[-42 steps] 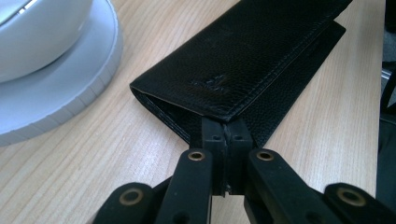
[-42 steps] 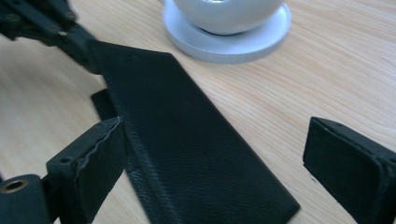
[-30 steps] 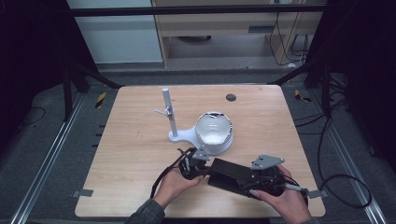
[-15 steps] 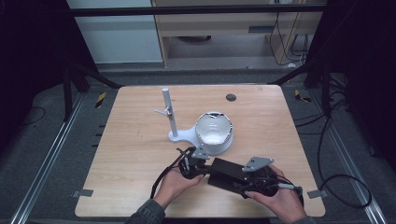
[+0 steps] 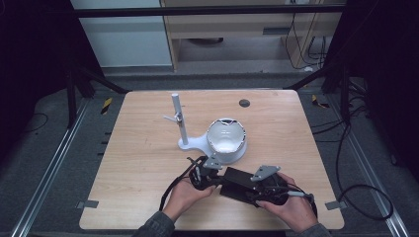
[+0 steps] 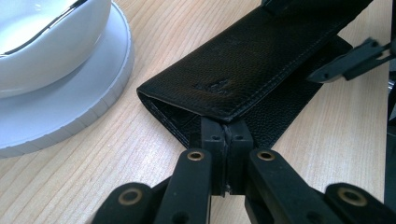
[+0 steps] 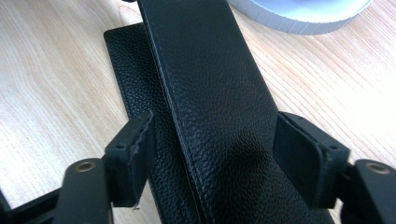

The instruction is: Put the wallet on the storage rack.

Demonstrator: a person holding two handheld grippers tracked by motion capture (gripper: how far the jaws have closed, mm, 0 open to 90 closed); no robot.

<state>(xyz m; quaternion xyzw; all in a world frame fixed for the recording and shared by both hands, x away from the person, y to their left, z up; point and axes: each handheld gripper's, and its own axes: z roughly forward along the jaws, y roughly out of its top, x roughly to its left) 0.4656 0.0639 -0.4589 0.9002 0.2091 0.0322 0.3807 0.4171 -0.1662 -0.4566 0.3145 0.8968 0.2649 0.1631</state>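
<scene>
Wooden tabletop [image 5: 138, 163] under dim light, dark floor all round. Near its 6 o'clock edge lies one black leather case [image 5: 243, 184], its flap raised. My left claw [image 6: 227, 135] is pinched tight on the case's near end, the one toward 9 o'clock, and pins it. My right claw [image 7: 212, 158] has just been closing: its jaws straddle the flap from the 3 o'clock end, the flap between them, though the pads [image 7: 133, 154] stand a little off the leather on both sides, so nothing is gripped there yet. Against a second ago, my right hand [image 5: 291, 210] has slid in along the case toward the left one. I judge the flap is about to be caught and folded or lifted.

Count: one case, two claws, one white bowl [image 5: 226, 138] at 12 o'clock of the case, one white stand [image 5: 179, 121], one dark round spot [image 5: 244, 103] toward the far edge.
</scene>
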